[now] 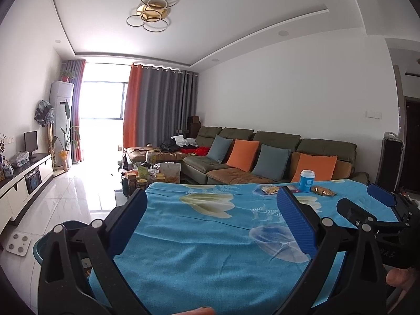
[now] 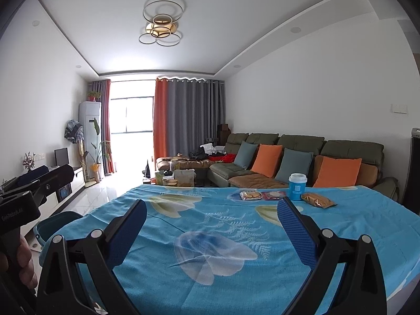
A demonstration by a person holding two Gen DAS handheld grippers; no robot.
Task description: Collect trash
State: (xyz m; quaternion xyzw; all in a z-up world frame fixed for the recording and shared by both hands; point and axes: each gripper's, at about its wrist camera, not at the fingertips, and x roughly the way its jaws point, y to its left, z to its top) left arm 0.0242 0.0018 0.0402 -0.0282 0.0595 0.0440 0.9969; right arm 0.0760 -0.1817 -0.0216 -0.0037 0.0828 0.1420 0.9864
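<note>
A blue paper cup with a white lid (image 2: 297, 186) stands at the far edge of a table covered with a blue flowered cloth (image 2: 210, 225). Beside it lie a gold snack wrapper (image 2: 317, 200), a red packet (image 2: 273, 195) and a clear biscuit packet (image 2: 249, 195). In the left wrist view the cup (image 1: 307, 181), the gold wrapper (image 1: 323, 191) and the biscuit packet (image 1: 269, 189) show too. My left gripper (image 1: 212, 199) is open and empty over the near cloth. My right gripper (image 2: 212, 204) is open and empty, well short of the trash.
A teal bin (image 2: 56, 221) stands on the floor left of the table; it also shows in the left wrist view (image 1: 42, 246). A green sofa with orange and grey cushions (image 2: 302, 162) lies behind the table. A cluttered coffee table (image 2: 178, 176) stands farther back.
</note>
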